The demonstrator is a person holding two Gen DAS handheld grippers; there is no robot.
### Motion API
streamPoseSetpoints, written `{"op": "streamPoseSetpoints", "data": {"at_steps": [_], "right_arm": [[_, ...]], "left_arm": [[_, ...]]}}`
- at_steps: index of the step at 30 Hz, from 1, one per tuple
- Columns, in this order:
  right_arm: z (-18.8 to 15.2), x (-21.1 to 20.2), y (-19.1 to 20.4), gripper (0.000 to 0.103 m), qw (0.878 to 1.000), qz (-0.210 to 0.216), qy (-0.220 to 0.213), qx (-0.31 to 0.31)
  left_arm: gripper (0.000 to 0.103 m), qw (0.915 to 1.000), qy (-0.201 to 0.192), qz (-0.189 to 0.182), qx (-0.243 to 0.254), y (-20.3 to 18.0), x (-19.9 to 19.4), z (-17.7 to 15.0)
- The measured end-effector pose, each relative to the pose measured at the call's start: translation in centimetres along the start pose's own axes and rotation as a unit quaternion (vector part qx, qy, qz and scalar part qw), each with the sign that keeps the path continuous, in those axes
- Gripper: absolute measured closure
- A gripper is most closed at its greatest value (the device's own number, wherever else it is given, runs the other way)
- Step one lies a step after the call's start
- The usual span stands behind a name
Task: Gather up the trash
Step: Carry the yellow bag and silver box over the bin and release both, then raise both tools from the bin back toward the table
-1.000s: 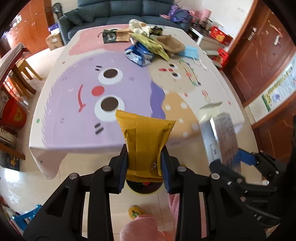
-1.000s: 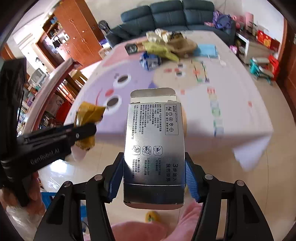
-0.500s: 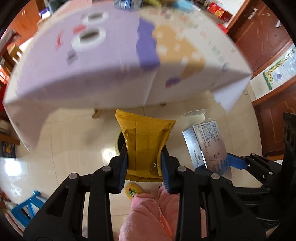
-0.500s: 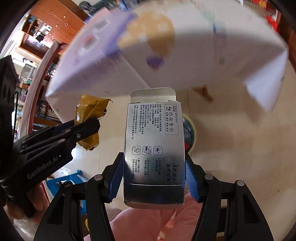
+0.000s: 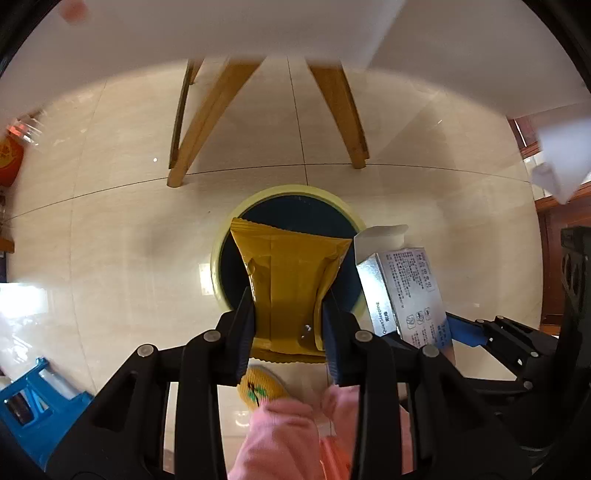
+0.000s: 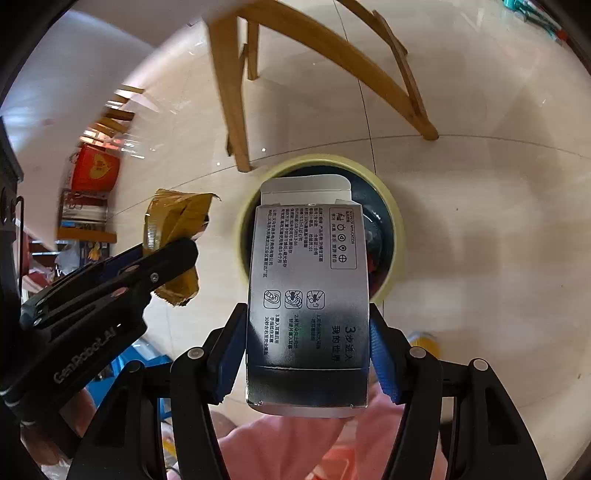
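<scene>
My left gripper (image 5: 290,317) is shut on a yellow snack wrapper (image 5: 291,280), held upright over the dark mouth of a pale-yellow-rimmed trash bin (image 5: 284,192) on the floor. My right gripper (image 6: 308,347) is shut on a silver cardboard box (image 6: 308,291) with its top flap open, also above the trash bin (image 6: 395,218), which holds some trash. The silver box (image 5: 406,284) shows at the right in the left wrist view. In the right wrist view the wrapper (image 6: 173,236) and the left gripper (image 6: 162,258) show at the left.
Wooden table legs (image 5: 207,110) stand just beyond the bin, under the overhanging white tablecloth (image 5: 221,29). A blue plastic stool (image 5: 33,402) sits at lower left. A yellow slipper (image 5: 260,387) and pink trouser legs (image 5: 284,439) are below the grippers. A red box (image 6: 94,168) stands far left.
Both grippers have tilted down from the tabletop to the floor. The trash bin has come into full view under the wrapper and the box. Both holds are unchanged.
</scene>
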State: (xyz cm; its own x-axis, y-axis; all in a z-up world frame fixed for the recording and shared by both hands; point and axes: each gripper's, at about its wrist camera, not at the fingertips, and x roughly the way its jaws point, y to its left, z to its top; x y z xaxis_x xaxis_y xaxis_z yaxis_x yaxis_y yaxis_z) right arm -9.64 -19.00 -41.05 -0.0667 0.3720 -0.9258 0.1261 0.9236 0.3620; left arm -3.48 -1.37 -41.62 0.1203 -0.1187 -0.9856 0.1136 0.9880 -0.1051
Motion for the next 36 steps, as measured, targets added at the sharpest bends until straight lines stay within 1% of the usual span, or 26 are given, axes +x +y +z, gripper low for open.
{"op": "streamPoseSetpoints", "data": {"at_steps": [5, 6, 8, 10, 11, 12, 13, 14, 15, 18, 22, 27, 29, 33, 36], "right_arm": [[2.1, 6.3, -1.7, 0.041, 1.0, -0.009, -0.002, 0.007], [2.2, 7.2, -1.9, 0.041, 1.0, -0.011, -0.003, 0.008], [3.2, 9.6, -2.6, 0.041, 1.0, -0.014, 0.001, 0.008], [3.6, 11.5, -2.8, 0.04, 1.0, -0.016, -0.006, 0.003], [4.4, 12.3, -2.8, 0.035, 1.0, -0.019, -0.009, 0.002], [4.5, 13.1, -2.9, 0.029, 1.0, -0.025, -0.012, 0.002], [4.6, 13.7, -2.9, 0.018, 0.999, -0.033, -0.016, 0.005], [4.6, 14.0, -3.0, 0.015, 0.999, -0.038, -0.025, 0.008], [4.6, 14.4, -3.0, 0.015, 0.999, -0.038, -0.033, 0.01], [4.8, 14.9, -3.4, 0.015, 0.999, -0.035, -0.034, 0.012], [4.8, 14.3, -4.2, 0.015, 0.998, -0.044, -0.041, 0.02], [4.5, 11.1, -4.4, 0.015, 0.997, -0.064, -0.042, 0.028], [4.0, 9.2, -4.3, 0.015, 0.996, -0.072, -0.044, 0.038], [3.3, 4.8, -3.8, 0.015, 0.995, -0.063, -0.045, 0.06], [3.1, 1.0, -2.4, 0.015, 0.996, -0.072, -0.049, 0.035]], "left_arm": [[0.074, 0.9999, 0.005, 0.008, 0.014, 0.4, 6.0, 0.6], [0.072, 0.9998, 0.006, 0.008, 0.017, 0.4, 7.1, 0.6], [0.066, 0.9997, 0.009, 0.013, 0.02, 0.8, 9.3, 0.8], [0.052, 0.9995, 0.013, 0.021, 0.019, 1.3, 10.8, 1.1], [0.045, 0.9992, 0.017, 0.028, 0.02, 1.4, 11.5, 1.2], [0.031, 0.999, 0.023, 0.033, 0.023, 1.7, 12.2, 1.4], [0.022, 0.9988, 0.026, 0.033, 0.025, 1.8, 12.8, 1.6], [0.02, 0.9987, 0.025, 0.035, 0.027, 2.0, 13.3, 1.7], [0.019, 0.9986, 0.021, 0.038, 0.031, 2.1, 13.6, 1.8], [0.018, 0.9979, 0.022, 0.047, 0.038, 2.0, 14.1, 1.9], [0.017, 0.9978, 0.016, 0.054, 0.037, 2.6, 13.8, 2.2], [0.017, 0.9974, 0.016, 0.067, 0.018, 3.0, 11.7, 1.9], [0.017, 0.9974, 0.019, 0.07, 0.006, 3.1, 10.3, 1.7], [0.017, 0.997, 0.016, 0.075, -0.005, 2.6, 5.8, 1.3], [0.017, 0.9969, 0.009, 0.078, -0.001, 2.1, 2.4, 1.2]]}}
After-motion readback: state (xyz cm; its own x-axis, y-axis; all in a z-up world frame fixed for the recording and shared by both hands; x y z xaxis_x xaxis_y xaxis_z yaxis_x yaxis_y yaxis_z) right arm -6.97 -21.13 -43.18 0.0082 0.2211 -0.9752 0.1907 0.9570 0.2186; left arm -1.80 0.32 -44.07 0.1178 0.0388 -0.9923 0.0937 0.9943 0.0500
